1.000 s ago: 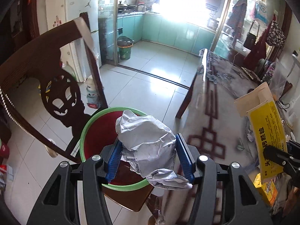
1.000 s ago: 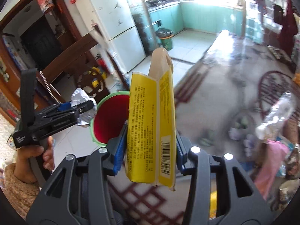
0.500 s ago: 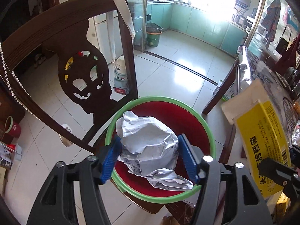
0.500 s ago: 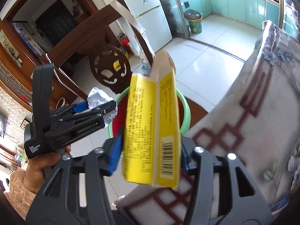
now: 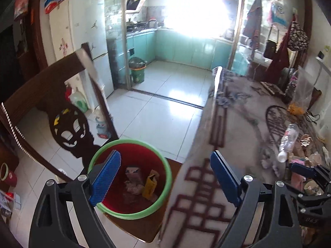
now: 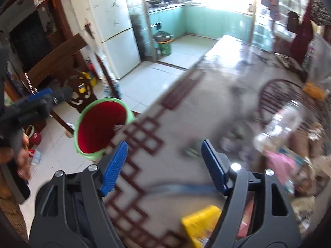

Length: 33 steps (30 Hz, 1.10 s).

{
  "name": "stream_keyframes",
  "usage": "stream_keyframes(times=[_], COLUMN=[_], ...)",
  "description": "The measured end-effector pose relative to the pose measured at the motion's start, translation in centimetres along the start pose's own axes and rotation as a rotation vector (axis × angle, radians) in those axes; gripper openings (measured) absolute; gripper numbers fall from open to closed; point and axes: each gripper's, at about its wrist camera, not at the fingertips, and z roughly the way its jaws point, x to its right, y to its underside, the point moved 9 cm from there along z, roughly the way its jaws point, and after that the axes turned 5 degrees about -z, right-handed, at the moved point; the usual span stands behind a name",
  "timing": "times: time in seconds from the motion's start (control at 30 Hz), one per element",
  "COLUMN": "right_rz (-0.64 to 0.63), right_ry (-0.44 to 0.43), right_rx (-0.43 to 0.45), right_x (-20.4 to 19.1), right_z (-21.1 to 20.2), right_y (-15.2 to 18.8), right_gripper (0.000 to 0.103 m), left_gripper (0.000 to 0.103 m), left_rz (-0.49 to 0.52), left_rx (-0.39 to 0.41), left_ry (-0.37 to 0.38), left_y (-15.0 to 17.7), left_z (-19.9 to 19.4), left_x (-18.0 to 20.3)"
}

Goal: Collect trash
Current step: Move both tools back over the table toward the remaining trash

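**Both grippers empty over the bin**

The landmark is the trash bin (image 5: 132, 177) — a round plastic bucket, red inside with a pale green rim, standing on the seat of a dark carved wooden chair (image 5: 68, 124) pulled up just beside the table (image 5: 238, 124). That spot looks chosen so trash can be dropped straight off the table edge.

The left gripper (image 5: 165, 177) hangs above the bin's mouth, its ribbed blue pads spread wide with nothing between them; the jaws have just been opening. At the bottom of the bin lie a crumpled silvery wrapper (image 5: 132, 184) and a flattened yellow carton (image 5: 151, 186).

The right gripper (image 6: 163, 165), on the table side of the bin, is likewise released and empty, its jaws just opened too — below it the patterned, glossy table cover blurs.

More rubbish waits farther from the bin: a clear, crushed plastic bottle (image 6: 275, 126), a small yellow box (image 6: 202, 221) near the table's near edge, and soft pink and brown scraps beyond.
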Motion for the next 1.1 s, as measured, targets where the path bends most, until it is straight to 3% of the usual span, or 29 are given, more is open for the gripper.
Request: stream_keyframes(times=[0.2, 0.3, 0.53, 0.87, 1.1], right_rz=[0.040, 0.071, 0.160, 0.190, 0.244], right_ry=[0.172, 0.225, 0.311, 0.410, 0.358], right_rx=[0.013, 0.029, 0.043, 0.005, -0.127], right_x=[7.0, 10.4, 17.4, 20.8, 22.1], right_z=[-5.1, -6.6, -8.1, -7.6, -4.8], right_y=[4.2, 5.4, 8.2, 10.6, 13.2], right_gripper=[0.072, 0.072, 0.072, 0.076, 0.076], left_gripper=[0.086, 0.086, 0.086, 0.086, 0.086], left_rz=[0.124, 0.135, 0.261, 0.357, 0.362], left_rx=[0.050, 0.000, -0.051, -0.033, -0.027], left_ry=[0.100, 0.171, 0.233, 0.219, 0.227], left_y=[-0.1, 1.4, 5.2, 6.7, 6.6], left_z=[-2.6, -2.3, -2.4, -3.3, -3.4], left_x=[9.8, 13.6, 21.8, 25.6, 25.8])
